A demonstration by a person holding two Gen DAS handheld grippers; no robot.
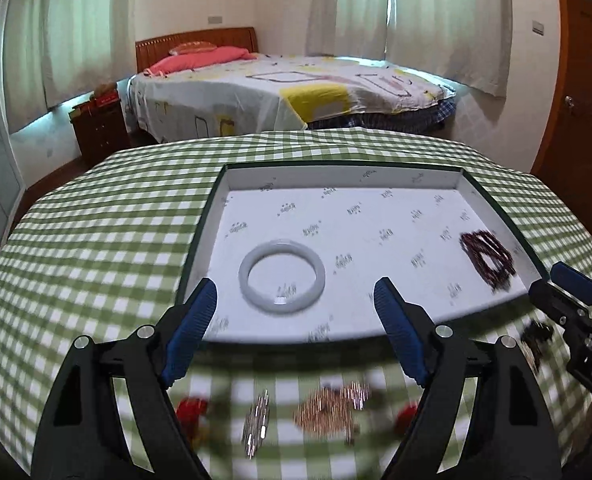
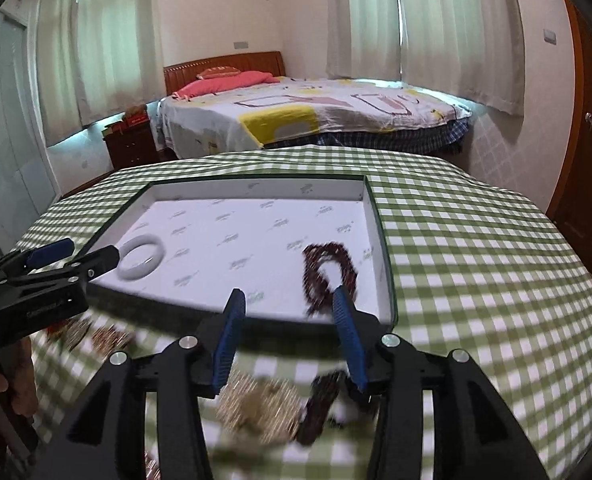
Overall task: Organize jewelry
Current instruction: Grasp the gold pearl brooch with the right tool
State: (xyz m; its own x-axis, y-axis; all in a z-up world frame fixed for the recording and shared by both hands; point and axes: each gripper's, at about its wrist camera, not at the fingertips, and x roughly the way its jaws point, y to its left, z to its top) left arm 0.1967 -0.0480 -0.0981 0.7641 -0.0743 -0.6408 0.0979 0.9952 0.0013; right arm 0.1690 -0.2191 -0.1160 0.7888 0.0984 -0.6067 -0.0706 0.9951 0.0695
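One bangle [image 1: 282,276], one bead bracelet [image 1: 487,259], one box [image 1: 335,172]

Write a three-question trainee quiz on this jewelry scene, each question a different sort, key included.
1. True or false: the white stone bangle lies inside the shallow white-lined box.
2. Multiple choice: the dark red beaded bracelet in the box sits A) at its right side, B) at its far left corner, C) outside on the cloth.
3. Fill in: the left gripper and right gripper are both ____.

Key: 1 true; 2 A; 3 open.
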